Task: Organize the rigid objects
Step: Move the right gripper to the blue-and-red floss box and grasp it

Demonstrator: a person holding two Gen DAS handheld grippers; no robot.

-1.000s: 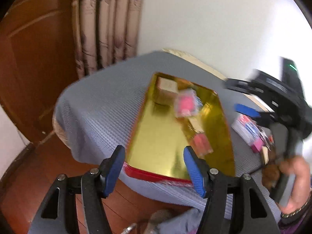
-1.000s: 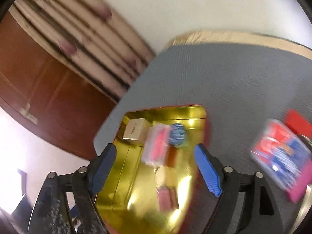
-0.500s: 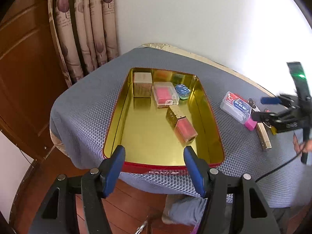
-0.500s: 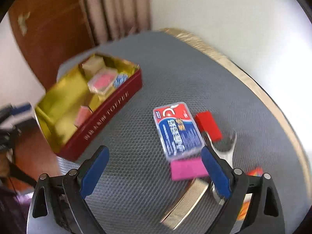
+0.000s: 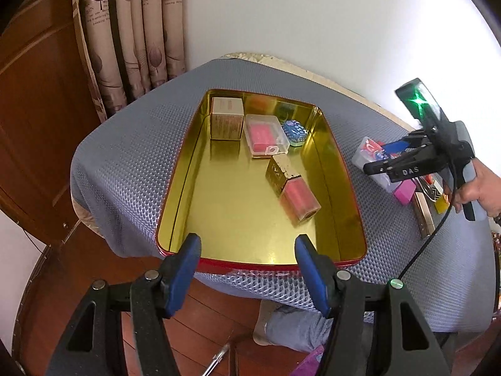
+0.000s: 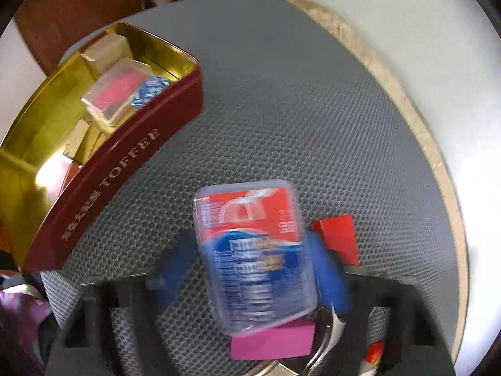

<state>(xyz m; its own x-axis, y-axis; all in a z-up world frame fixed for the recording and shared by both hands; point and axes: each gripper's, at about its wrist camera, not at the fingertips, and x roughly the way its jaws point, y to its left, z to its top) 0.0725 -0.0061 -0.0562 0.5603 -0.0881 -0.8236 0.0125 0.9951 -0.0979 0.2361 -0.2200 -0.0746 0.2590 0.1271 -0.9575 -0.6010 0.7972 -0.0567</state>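
- Gold-lined tin (image 5: pixel 175 194) sits on the grey mat in my left view, holding small boxes; my left gripper (image 5: pixel 247 269) hangs just off its near rim, jaws apart, nothing between them
- Off to the side my right gripper (image 5: pixel 391 159) points down over the case (image 5: pixel 364 152), on the mat beside the tin
- Clear plastic case (image 6: pixel 250 250) in my right view: I judge it light, stiff and slick, best taken across its long sides
- My right gripper (image 6: pixel 250 269) is closing with the case between the pads; blur hides whether they press yet
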